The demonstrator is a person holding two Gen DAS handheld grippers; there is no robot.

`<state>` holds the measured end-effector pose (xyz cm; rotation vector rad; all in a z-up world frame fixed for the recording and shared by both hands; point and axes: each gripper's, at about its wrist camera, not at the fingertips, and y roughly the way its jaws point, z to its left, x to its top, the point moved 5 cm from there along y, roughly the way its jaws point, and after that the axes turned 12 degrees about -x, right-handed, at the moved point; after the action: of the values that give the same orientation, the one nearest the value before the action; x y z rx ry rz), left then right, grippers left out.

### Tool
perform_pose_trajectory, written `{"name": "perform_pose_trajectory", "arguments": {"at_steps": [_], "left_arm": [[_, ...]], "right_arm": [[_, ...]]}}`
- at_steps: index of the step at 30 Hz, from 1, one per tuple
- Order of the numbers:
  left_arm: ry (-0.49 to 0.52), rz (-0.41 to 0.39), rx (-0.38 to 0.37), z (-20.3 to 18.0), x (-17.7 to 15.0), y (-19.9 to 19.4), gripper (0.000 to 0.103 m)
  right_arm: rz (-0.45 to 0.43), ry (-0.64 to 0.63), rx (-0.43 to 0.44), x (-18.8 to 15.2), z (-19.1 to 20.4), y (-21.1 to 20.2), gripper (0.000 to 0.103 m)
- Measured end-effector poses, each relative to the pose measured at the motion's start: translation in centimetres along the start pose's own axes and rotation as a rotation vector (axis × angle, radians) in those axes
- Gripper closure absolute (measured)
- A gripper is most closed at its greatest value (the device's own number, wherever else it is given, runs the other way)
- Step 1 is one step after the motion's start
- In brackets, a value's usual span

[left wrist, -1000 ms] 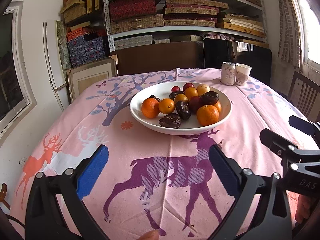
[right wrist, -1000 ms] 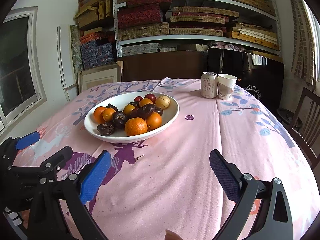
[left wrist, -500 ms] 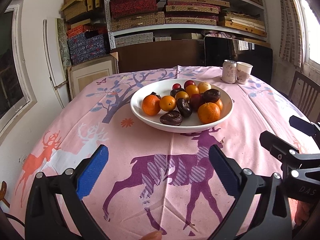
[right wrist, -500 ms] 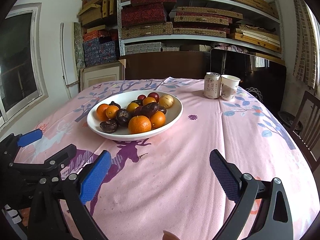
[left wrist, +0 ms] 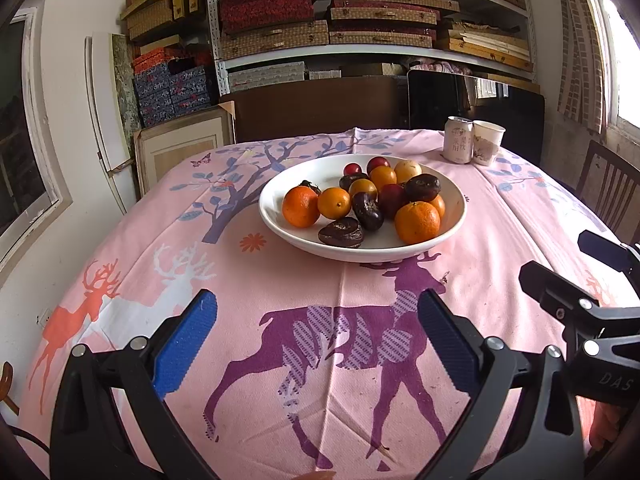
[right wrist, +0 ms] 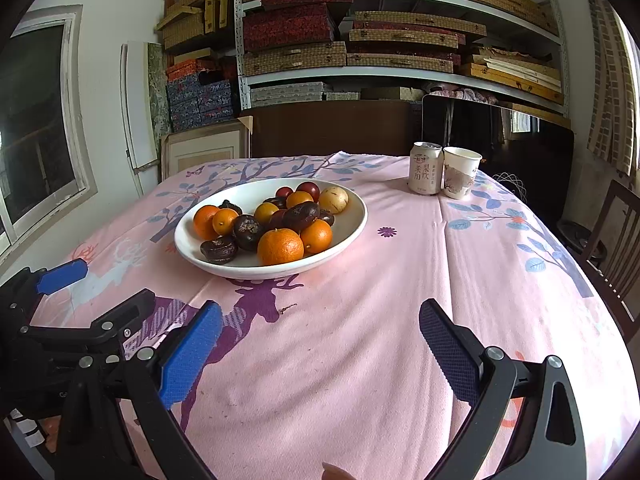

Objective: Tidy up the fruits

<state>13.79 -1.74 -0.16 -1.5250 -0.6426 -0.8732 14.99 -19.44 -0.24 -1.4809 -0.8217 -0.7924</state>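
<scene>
A white bowl sits mid-table and holds oranges, dark wrinkled fruits, small red fruits and one pale yellow fruit. It also shows in the right wrist view. My left gripper is open and empty, above the purple deer print, well short of the bowl. My right gripper is open and empty, to the right of the left one, nearer than the bowl. The right gripper shows at the left view's right edge; the left gripper shows at the right view's left edge.
A drink can and a paper cup stand at the table's far right. The round table has a pink printed cloth. A wooden chair stands at the right. Shelves of boxes fill the back wall.
Both grippers have moved a little forward and upward, so the bowl sits slightly lower and closer in both views. Both stay open and empty.
</scene>
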Motion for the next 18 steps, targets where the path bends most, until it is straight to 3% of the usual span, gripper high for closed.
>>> {"name": "perform_pose_trajectory", "arguments": {"at_steps": [10, 18], "left_arm": [[0.028, -0.016, 0.04, -0.24, -0.18, 0.01, 0.005], [0.017, 0.011, 0.012, -0.14, -0.36, 0.48, 0.005]], "right_arm": [[0.002, -0.004, -0.001, -0.11, 0.1, 0.08, 0.003], [0.008, -0.007, 0.002, -0.22, 0.16, 0.38, 0.003]]}}
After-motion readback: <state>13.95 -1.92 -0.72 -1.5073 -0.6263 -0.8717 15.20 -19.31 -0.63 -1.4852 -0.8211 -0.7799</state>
